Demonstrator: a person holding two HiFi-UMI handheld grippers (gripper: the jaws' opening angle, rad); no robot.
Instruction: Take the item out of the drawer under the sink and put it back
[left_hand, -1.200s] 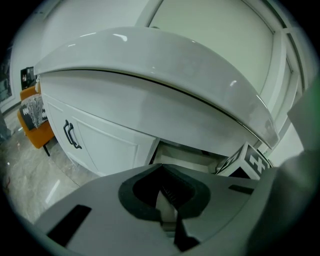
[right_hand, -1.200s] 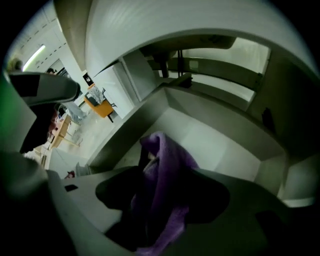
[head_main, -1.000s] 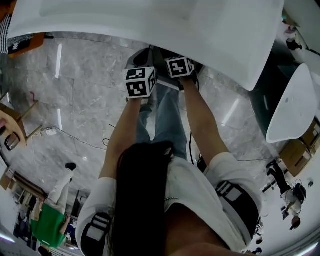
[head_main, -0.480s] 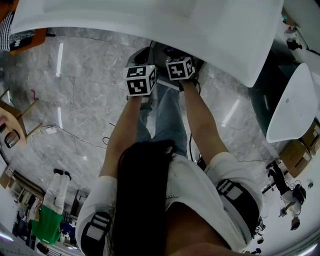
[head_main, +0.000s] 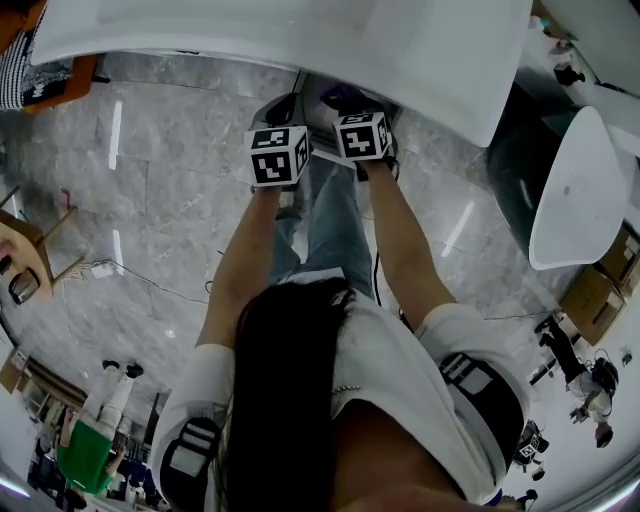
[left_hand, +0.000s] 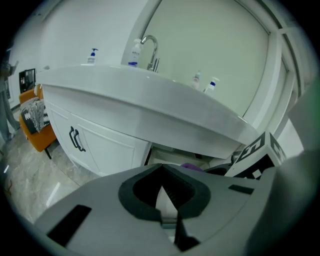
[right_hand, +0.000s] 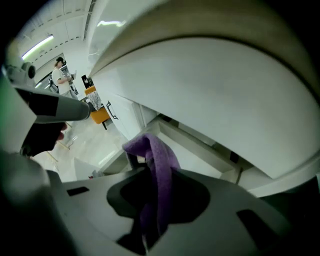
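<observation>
My right gripper (right_hand: 150, 172) is shut on a purple cloth (right_hand: 159, 162), which stands up out of its jaws and hangs down behind them. Its jaws have just been closing with the cloth between them. It hangs over the open white drawer (right_hand: 197, 150) under the sink counter (right_hand: 210, 85). The left gripper (left_hand: 161, 171) is beside it, shut on nothing and pointing at the same drawer (left_hand: 167, 156); a bit of the cloth (left_hand: 190, 166) shows past it. From the head view, both marker cubes (head_main: 278, 157) (head_main: 362, 137) sit just under the counter's edge (head_main: 300, 40).
A faucet (left_hand: 150, 48) and small bottles (left_hand: 134, 52) stand on the counter. White cabinet doors with black handles (left_hand: 75, 139) are left of the drawer. An orange chair (left_hand: 34, 122) stands further left. A white oval table (head_main: 575, 190) is at my right. A person (right_hand: 63, 75) stands in the background.
Both grippers have lifted a little toward me, the right one more. The counter's edge has shifted up and left in the head view.
</observation>
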